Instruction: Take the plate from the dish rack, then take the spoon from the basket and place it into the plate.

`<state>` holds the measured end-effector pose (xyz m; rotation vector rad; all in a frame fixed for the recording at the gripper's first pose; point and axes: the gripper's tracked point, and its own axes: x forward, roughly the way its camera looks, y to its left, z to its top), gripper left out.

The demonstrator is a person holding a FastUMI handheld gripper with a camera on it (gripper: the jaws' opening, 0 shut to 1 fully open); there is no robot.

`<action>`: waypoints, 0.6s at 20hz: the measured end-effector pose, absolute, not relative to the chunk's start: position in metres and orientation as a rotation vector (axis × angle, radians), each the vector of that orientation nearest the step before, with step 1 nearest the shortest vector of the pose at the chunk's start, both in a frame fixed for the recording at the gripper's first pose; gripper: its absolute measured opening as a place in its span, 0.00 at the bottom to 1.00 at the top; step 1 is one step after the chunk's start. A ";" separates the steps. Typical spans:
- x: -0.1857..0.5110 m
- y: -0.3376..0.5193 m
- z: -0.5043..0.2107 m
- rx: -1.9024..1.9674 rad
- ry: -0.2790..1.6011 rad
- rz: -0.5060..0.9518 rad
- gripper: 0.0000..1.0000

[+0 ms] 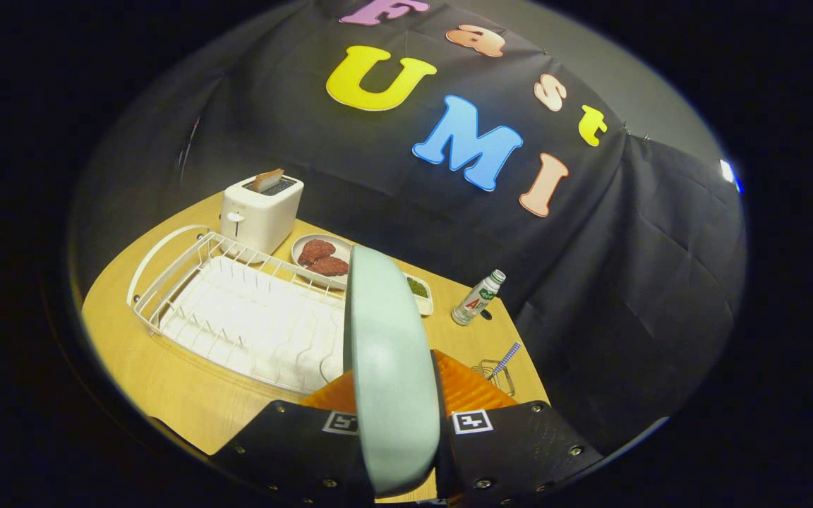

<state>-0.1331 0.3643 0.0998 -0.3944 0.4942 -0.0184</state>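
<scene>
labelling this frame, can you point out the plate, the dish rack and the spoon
plate (389, 367): gripper view, its pale face, held on edge between the fingers
dish rack (237, 317): gripper view, its white drain tray
spoon (506, 359): gripper view, checked handle sticking out of the wire basket

Your claw has two broad, flat housings, one on each side, with a finely textured, matte surface. Along the outer edges of each housing you can see small round silver screws, several on each side. Near the inner top corner of each housing there is a square white tag with a black blocky pattern printed on it, like a tracking marker. The housings get wider toward the camera and have angled corners.
</scene>
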 end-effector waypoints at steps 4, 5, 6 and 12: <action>-0.160 0.355 0.072 -0.412 0.528 0.005 0.31; -0.166 0.353 0.064 -0.407 0.540 0.013 0.31; -0.171 0.353 0.057 -0.396 0.552 0.025 0.31; -0.189 0.347 0.015 -0.320 0.632 0.071 0.31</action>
